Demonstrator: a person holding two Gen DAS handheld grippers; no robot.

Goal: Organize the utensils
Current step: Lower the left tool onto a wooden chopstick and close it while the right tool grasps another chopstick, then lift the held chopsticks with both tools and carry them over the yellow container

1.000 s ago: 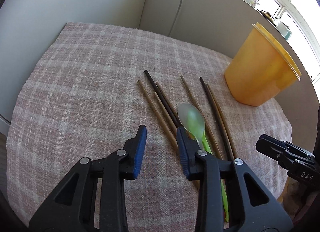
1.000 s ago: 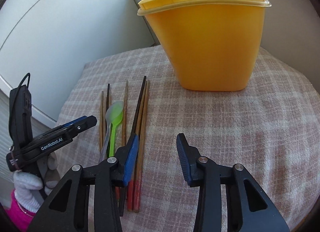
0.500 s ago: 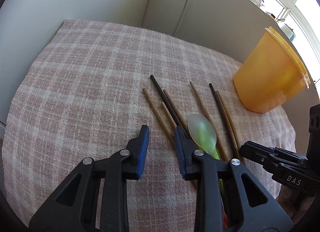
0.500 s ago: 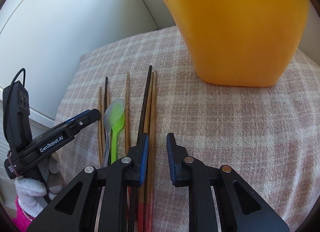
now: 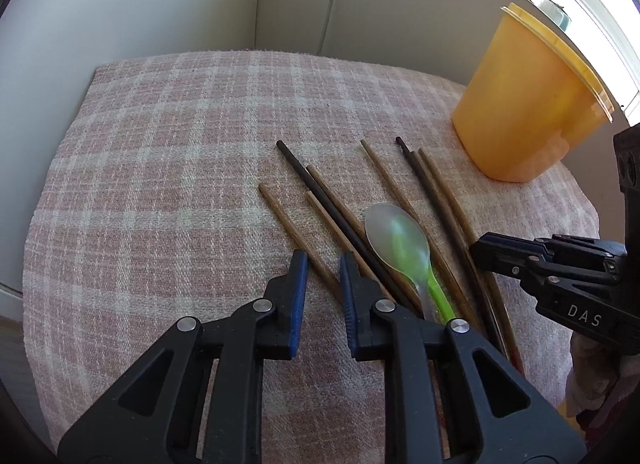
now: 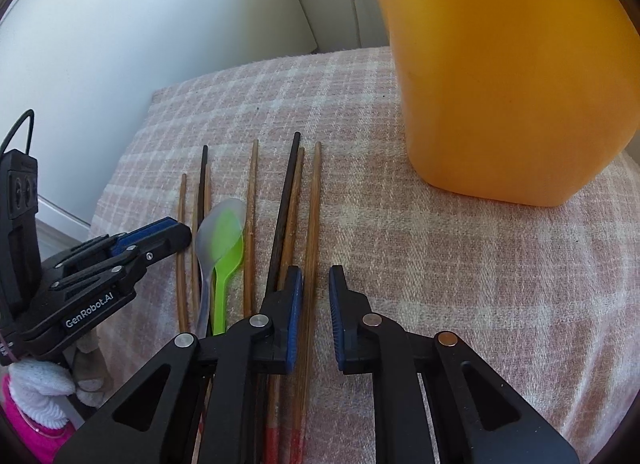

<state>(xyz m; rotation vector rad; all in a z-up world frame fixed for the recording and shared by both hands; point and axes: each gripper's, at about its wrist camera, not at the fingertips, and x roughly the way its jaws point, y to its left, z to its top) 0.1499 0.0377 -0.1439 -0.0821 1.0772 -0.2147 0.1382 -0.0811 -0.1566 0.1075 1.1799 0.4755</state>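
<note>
Plaid cloth [image 5: 168, 168] covers the desk, and nothing is sorted yet — every chopstick [image 6: 313, 224] and both stacked spoons [image 6: 222, 232] lie flat beside the yellow container [image 6: 508, 76], long axes side by side, narrow ends toward the far wall. Left gripper [image 5: 323, 268] and right gripper [image 6: 316, 284] have been closing; each straddles one chopstick, fingers narrowly apart, not yet pinching.
</note>
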